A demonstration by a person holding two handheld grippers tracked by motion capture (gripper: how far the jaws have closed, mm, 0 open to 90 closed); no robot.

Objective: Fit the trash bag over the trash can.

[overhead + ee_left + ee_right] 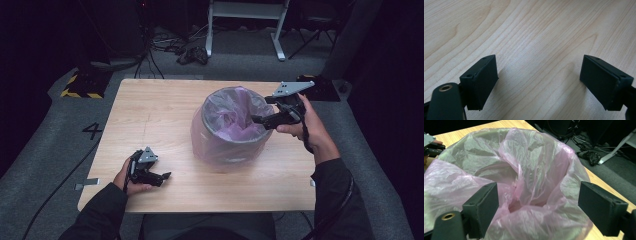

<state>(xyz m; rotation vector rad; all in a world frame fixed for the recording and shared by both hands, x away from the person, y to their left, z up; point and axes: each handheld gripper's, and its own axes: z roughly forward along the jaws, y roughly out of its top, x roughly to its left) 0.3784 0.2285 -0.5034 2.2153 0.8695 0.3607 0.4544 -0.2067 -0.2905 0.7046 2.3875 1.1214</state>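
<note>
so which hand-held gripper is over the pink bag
The right hand-held gripper, jaws open at the bin's pink bag. The left hand-held gripper rests low on the bare table.

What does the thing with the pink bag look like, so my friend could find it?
Look at the wooden table. Right of its middle stands a round bin, lined with a thin pink plastic bag folded down over its rim. The right gripper reaches over its edge, jaws open.

Right claw (256,119) over bag-lined bin (233,125) — left claw (166,175) on table (165,105).
</note>
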